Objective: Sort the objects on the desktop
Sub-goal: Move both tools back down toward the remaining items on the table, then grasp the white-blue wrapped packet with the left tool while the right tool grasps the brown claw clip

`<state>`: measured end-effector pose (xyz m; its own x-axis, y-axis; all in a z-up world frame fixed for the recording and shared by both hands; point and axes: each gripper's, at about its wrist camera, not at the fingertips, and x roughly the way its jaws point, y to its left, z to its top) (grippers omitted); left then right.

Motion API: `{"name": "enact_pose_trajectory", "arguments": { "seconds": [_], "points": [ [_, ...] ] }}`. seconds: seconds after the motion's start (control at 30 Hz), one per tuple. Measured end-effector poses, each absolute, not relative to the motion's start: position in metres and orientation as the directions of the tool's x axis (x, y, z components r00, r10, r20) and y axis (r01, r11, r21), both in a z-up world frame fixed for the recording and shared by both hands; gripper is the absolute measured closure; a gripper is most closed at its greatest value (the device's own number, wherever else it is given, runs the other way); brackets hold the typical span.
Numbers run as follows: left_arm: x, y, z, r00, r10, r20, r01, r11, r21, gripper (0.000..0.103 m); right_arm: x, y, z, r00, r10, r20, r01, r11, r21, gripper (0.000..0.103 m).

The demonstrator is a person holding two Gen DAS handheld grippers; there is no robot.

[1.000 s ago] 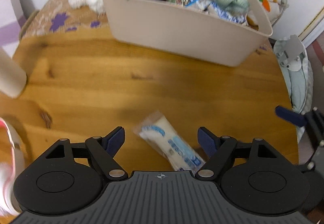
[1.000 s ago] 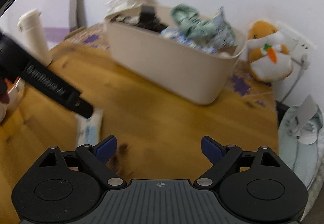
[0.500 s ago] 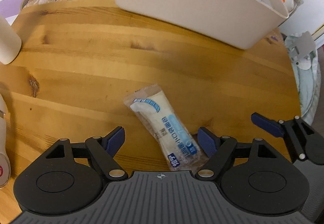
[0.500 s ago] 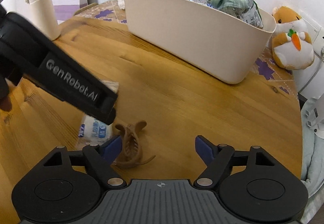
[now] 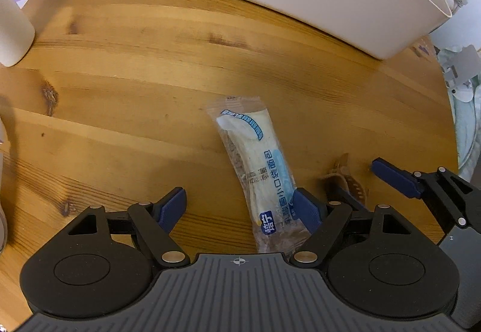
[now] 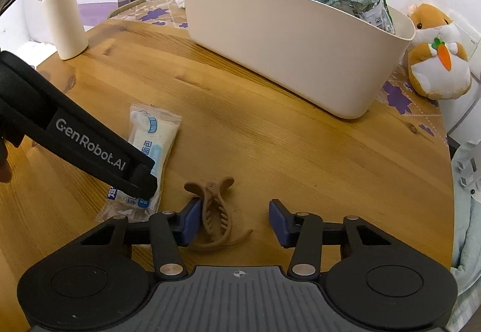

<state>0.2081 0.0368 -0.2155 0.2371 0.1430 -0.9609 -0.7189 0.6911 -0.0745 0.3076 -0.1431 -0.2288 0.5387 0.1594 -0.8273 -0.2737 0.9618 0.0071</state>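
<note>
Brown plastic, the hair claw (image 6: 214, 216) lies low in the right wrist view, between the pads of the right gripper (image 6: 234, 222). Those jaws have just been closing and stand about half open; the left pad touches the claw's side, the right pad is apart, so nothing is gripped. It looks light and stiff, with springy teeth that could slip, so a hold across the body near the hinge seems best. Just left of it lies a bread packet (image 5: 258, 163), soft, crinkly and slick, probably best pinched across its middle. The left gripper (image 5: 240, 207) hangs wide open over the packet's lower end, one pad against its edge. A beige bin (image 6: 288, 40) fills the upper part of the frame, already heaped; a cream flask (image 6: 61, 13) stands upper left. Both grippers crowd close together.
</note>
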Motion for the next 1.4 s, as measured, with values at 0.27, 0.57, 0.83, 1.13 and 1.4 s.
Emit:
{"name": "enact_pose_trajectory", "arguments": {
  "seconds": [0.27,0.57,0.83,1.13,1.4],
  "points": [
    [0.213,0.03,-0.217,0.236,0.169,-0.957,-0.694,0.719,-0.044,0.023,0.305,-0.15,-0.228,0.549,0.129,-0.826,-0.249,0.968,-0.014,0.063],
    [0.216,0.019,-0.211,0.295,0.142,-0.945,-0.626,0.776,-0.079,0.068,0.304,-0.149,-0.228,0.552,0.119,-0.825,-0.254,0.967,-0.031,0.069],
    [0.212,0.02,-0.211,0.31,0.126,-0.942,-0.613,0.784,-0.096,0.071,0.302,-0.149,-0.227,0.554,0.112,-0.825,-0.262,0.964,-0.045,0.07],
    [0.209,0.023,-0.205,0.315,0.152,-0.937,-0.602,0.795,-0.073,0.077,0.297,-0.157,-0.22,0.581,0.115,-0.806,-0.259,0.964,-0.049,0.07],
    [0.21,0.028,-0.194,0.336,0.154,-0.929,-0.605,0.792,-0.087,0.082,0.3,-0.163,-0.204,0.617,0.119,-0.778,-0.257,0.965,-0.056,0.07]
  ]
}}
